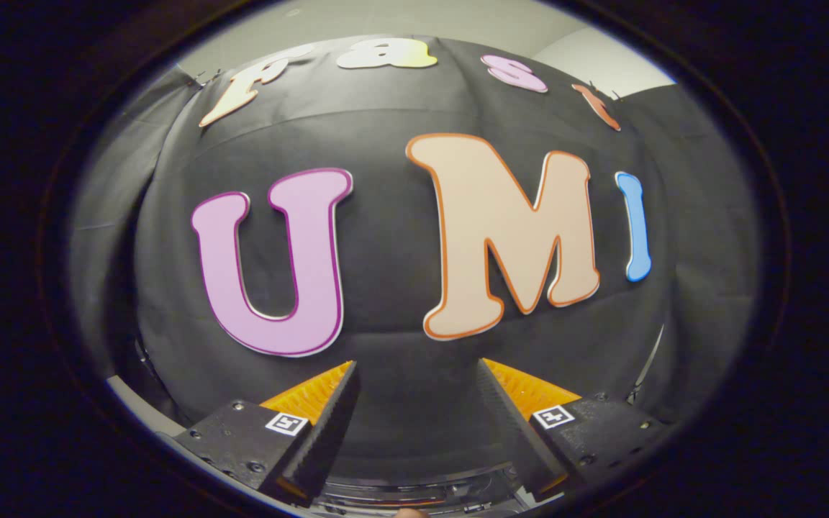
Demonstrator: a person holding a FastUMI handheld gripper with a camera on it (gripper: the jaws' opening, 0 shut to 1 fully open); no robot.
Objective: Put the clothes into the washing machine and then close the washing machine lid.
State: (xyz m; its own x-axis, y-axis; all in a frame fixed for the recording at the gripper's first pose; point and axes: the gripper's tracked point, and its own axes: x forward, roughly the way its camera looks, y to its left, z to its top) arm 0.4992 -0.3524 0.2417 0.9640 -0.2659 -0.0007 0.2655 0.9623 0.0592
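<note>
1. I am holding the gripper (417, 374) level, facing the booth wall (386, 237); its jaws are standing wide apart, with nothing between them.
2. The two fingers (328, 417) are framing bare black cloth only.
3. I cannot tell where the clothes or the washing machine are lying from this aim; a dark curved edge (414, 480) under the fingers is too unclear to name.
4. Judged step: locating the clothes. I am advising a slow downward tilt, keeping the jaws spread until fabric sits between them.
</note>
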